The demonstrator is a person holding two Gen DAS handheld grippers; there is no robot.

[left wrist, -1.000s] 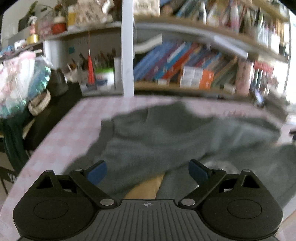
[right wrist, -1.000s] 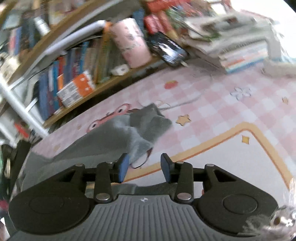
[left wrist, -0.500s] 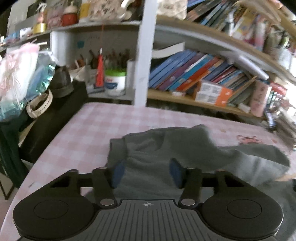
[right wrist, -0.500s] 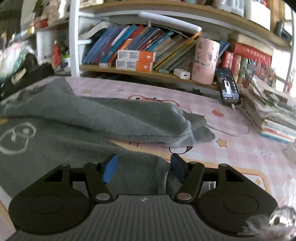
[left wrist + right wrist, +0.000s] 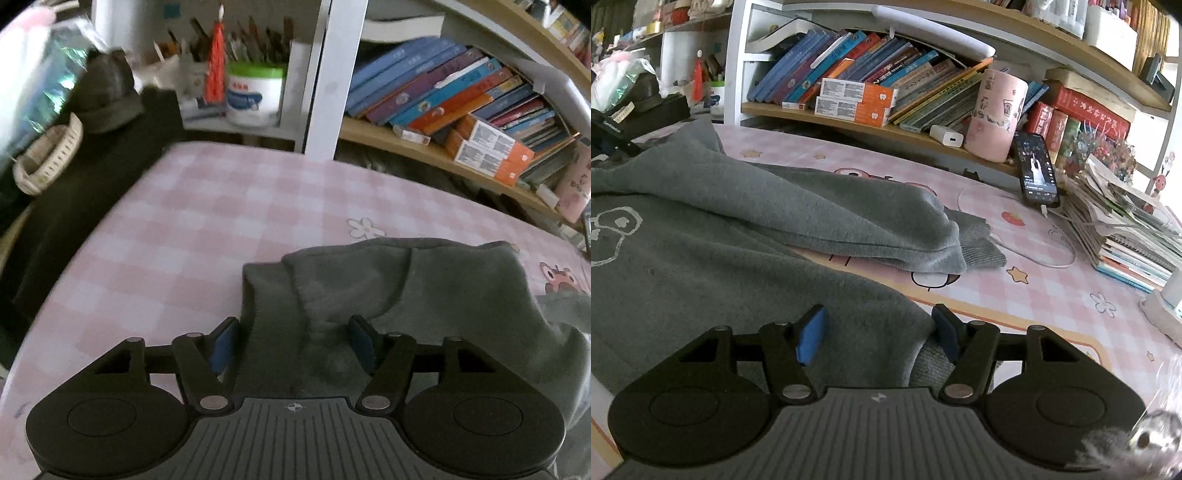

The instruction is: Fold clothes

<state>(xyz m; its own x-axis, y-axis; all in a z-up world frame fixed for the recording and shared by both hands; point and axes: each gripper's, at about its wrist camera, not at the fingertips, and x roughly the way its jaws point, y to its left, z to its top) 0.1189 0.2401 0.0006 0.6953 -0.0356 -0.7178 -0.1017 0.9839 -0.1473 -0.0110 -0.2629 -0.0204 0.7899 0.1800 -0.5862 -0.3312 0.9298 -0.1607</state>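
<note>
- Two tongs are in view, one in each of your hands, both low over a grey sweatshirt (image 5: 701, 258) that lies spread on the pink checked desk (image 5: 192, 236).
- Your left tongs (image 5: 293, 341) are released: the blue pads (image 5: 223, 345) stand well apart, with a bunched fold of the sweatshirt (image 5: 369, 295) between them. The left pad sits just beside the fabric edge; you cannot tell whether it touches.
- Your right tongs (image 5: 879, 332) are also released. The pads (image 5: 810, 334) straddle the sweatshirt's edge, where the ribbed hem (image 5: 931, 363) shows by the right pad.
- In the right wrist view, one sleeve (image 5: 831, 221) lies folded across the body of the garment, its ribbed cuff (image 5: 982, 247) resting on the desk near a white cable (image 5: 1034, 258).
- A white line print (image 5: 613, 232) shows on the sweatshirt at the left edge of that view.
- Behind the desk, a shelf (image 5: 871, 127) carries leaning books (image 5: 849, 59), orange boxes (image 5: 857, 101), a pink cup (image 5: 995, 114) and a phone (image 5: 1038, 168) propped upright.
- A stack of papers and notebooks (image 5: 1123, 229) lies on the desk at the right.
</note>
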